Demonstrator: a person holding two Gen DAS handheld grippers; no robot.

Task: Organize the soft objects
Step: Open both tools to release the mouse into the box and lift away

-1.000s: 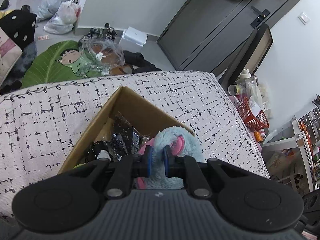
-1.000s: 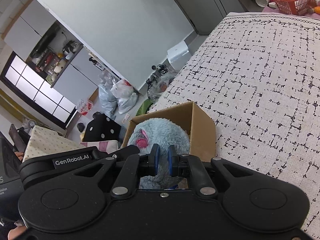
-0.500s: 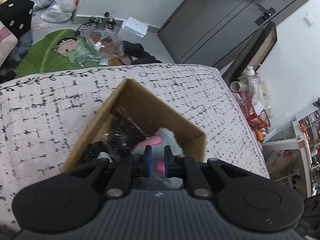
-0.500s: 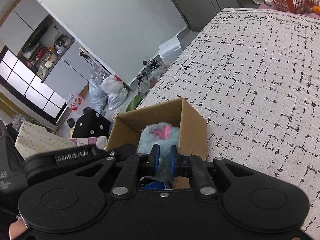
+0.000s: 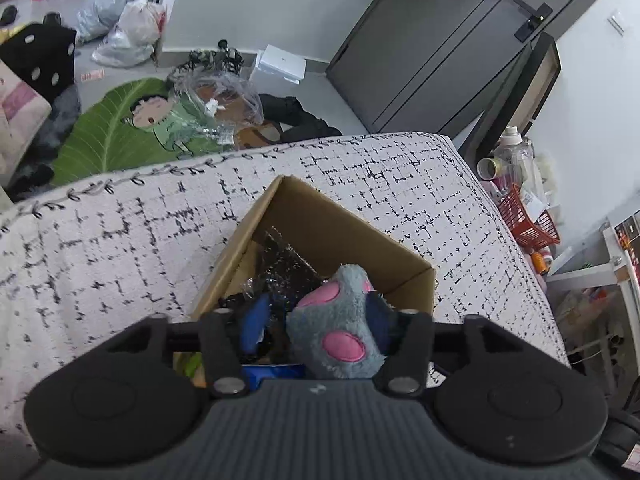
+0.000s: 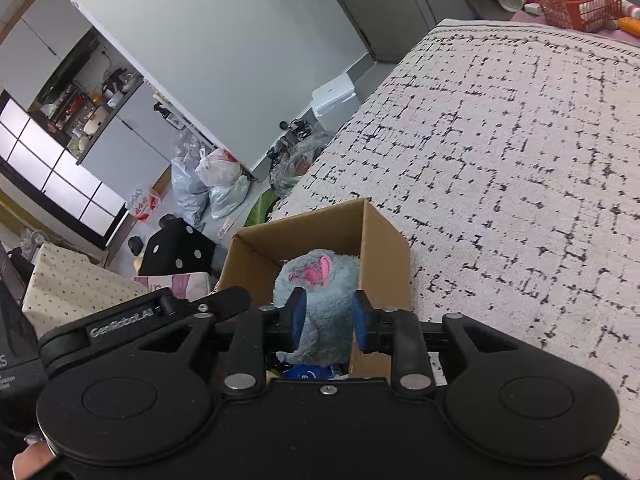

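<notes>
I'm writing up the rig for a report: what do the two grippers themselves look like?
Both are matte black. Each has two round disc housings, silver screws at the linkage pivots, and blue pads on its fingers. The left gripper has a ribbed grey body; the right gripper has a smooth black one. "GenRobot.AI" lettering shows in the right wrist view.

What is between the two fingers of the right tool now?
The grey plush toy fills the gap of the right tool, over the cardboard box; the right wrist view shows it.

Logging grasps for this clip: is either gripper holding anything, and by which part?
Apparently nothing: both the left gripper and right gripper stand open around the blue plush toy in the cardboard box.
</notes>
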